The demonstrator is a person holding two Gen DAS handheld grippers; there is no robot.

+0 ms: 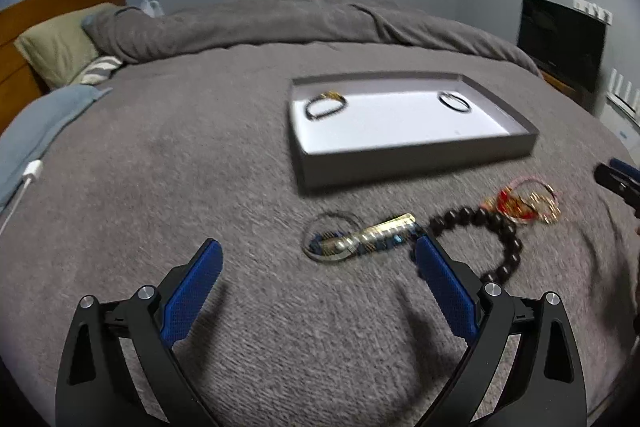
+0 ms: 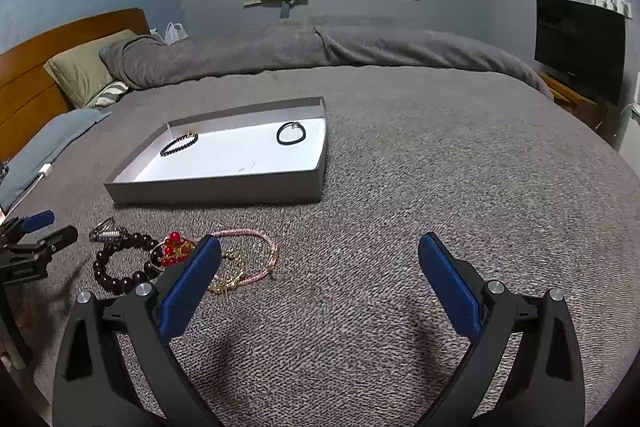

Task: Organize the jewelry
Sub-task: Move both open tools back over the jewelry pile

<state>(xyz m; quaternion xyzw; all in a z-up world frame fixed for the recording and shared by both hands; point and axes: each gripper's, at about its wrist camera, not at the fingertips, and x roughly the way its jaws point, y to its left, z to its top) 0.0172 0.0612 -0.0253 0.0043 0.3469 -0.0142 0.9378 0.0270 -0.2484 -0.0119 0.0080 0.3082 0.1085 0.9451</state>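
- Both grippers, left and right, are hovering spread wide, gripping nothing.
- Four or so bracelets are lying bunched on the blanket nearby.
- Two more bracelets are sitting well apart in one tray.

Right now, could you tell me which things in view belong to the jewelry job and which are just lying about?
Belongs to the job:
grey tray
two bracelets inside it
dark bead bracelet
pink cord bracelet
red bead piece
gold-and-blue piece

Lying about:
green pillow
grey duvet
television
white charger
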